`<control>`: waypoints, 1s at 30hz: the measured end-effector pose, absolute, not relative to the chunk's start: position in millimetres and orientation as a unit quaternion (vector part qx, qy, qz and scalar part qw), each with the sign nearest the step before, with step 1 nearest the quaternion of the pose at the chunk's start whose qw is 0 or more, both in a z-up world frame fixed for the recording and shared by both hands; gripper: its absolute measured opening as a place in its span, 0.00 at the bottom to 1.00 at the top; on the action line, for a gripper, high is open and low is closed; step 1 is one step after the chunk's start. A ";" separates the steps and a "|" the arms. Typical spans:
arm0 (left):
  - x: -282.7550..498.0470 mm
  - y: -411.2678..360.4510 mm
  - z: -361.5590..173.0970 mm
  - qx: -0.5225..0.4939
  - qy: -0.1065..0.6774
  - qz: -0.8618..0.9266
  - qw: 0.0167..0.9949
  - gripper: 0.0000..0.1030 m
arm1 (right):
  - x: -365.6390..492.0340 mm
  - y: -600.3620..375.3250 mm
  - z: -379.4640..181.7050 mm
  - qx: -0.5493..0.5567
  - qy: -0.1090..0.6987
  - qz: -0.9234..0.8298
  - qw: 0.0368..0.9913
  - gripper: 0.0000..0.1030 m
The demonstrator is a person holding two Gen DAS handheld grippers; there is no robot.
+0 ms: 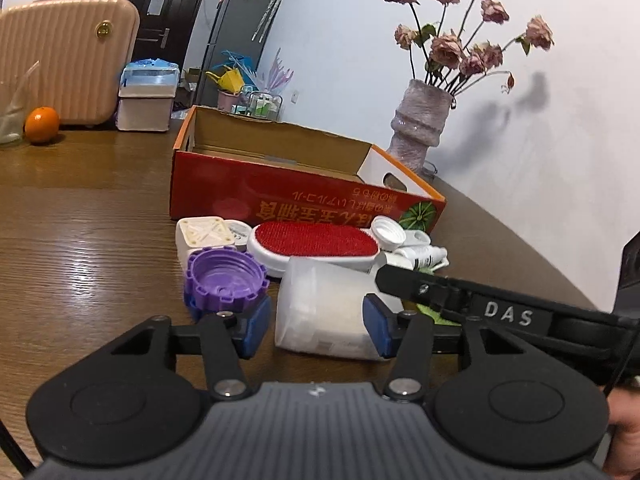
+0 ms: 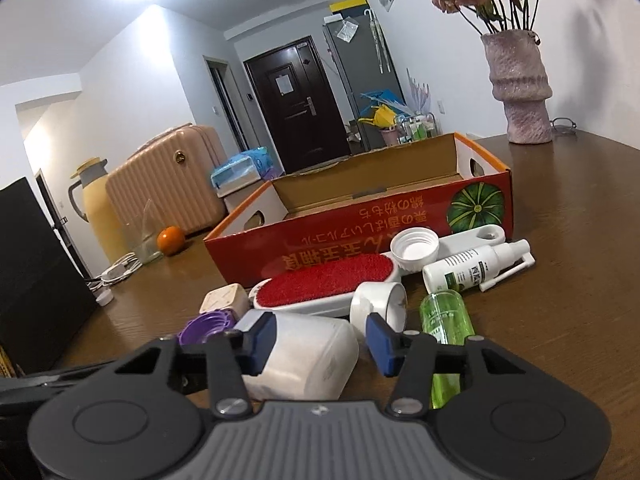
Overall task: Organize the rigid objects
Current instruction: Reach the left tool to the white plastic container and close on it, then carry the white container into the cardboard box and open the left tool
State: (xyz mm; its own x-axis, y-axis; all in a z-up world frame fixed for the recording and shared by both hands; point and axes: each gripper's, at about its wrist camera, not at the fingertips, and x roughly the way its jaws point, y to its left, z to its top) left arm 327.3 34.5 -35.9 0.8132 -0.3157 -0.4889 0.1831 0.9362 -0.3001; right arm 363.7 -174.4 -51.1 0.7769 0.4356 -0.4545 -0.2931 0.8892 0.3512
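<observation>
The left tool [image 1: 316, 330] is hanging low over the bench [image 1: 80, 240], half spread, and a white jar [image 1: 320, 304] is lying on its side between its pads. One pad is sitting against the jar's side, while the other is showing a thin gap, so I judge that it is not pinching yet. The right tool [image 2: 322, 346] is straddling the same jar from the other side, also half spread, and a gap is showing at one pad there too. Probably the two tools are sharing the jar because it is wide and smooth and could roll.

Just beside the jar a purple cap [image 1: 226, 276] is resting open side up. Behind it a red brush [image 1: 316, 240], a green bottle [image 2: 446, 320] and a spray bottle [image 2: 476, 270] are crowding together, some of them touching.

Farther, the box [image 1: 280, 196] is standing open and looks empty inside, so I judge that the sorting is only beginning. A vase [image 1: 420, 120] is waiting near the wall edge of the bench.
</observation>
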 end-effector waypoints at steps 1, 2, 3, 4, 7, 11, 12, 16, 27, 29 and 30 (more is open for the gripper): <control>328.7 35.0 -36.1 -0.125 0.275 -0.136 0.944 0.51 | 366.1 -174.5 -51.3 0.132 0.273 0.193 0.933 0.47; 330.4 35.1 -36.3 -0.128 0.278 -0.140 0.942 0.51 | 368.5 -175.2 -52.0 0.133 0.276 0.192 0.932 0.44; 331.8 35.1 -37.2 -0.131 0.280 -0.143 0.940 0.51 | 371.1 -176.0 -53.0 0.135 0.281 0.194 0.930 0.38; 333.5 34.9 -38.7 -0.136 0.284 -0.150 0.937 0.48 | 373.0 -176.6 -54.2 0.138 0.286 0.197 0.927 0.34; 334.7 32.6 -43.8 -0.141 0.286 -0.140 0.938 0.40 | 377.3 -180.8 -59.9 0.167 0.300 0.219 0.913 0.29; 322.2 29.7 -41.6 -0.144 0.281 -0.134 0.939 0.31 | 372.5 -182.7 -58.9 0.177 0.309 0.225 0.907 0.26; 317.3 28.9 -40.4 -0.145 0.282 -0.134 0.939 0.31 | 369.7 -182.4 -57.1 0.172 0.311 0.225 0.907 0.24; 281.0 22.4 -38.5 -0.160 0.294 -0.141 0.932 0.27 | 345.1 -190.1 -48.9 0.159 0.312 0.231 0.908 0.20; 183.5 12.0 -34.5 -0.152 0.297 -0.135 0.933 0.26 | 246.5 -206.5 -48.5 0.141 0.319 0.266 0.898 0.20; 182.7 13.1 -35.2 -0.158 0.299 -0.130 0.932 0.26 | 241.4 -207.1 -48.3 0.144 0.318 0.266 0.899 0.20; 183.4 14.8 -35.6 -0.165 0.301 -0.128 0.931 0.26 | 239.7 -207.2 -47.7 0.145 0.318 0.267 0.898 0.21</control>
State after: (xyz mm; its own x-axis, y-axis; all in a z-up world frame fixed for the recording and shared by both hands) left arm 183.4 14.8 -35.6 0.7863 -0.3376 -0.5175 0.1397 0.9130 -0.3833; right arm 239.7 -207.2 -47.7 0.6556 0.5711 -0.4940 -0.3863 0.8158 0.4304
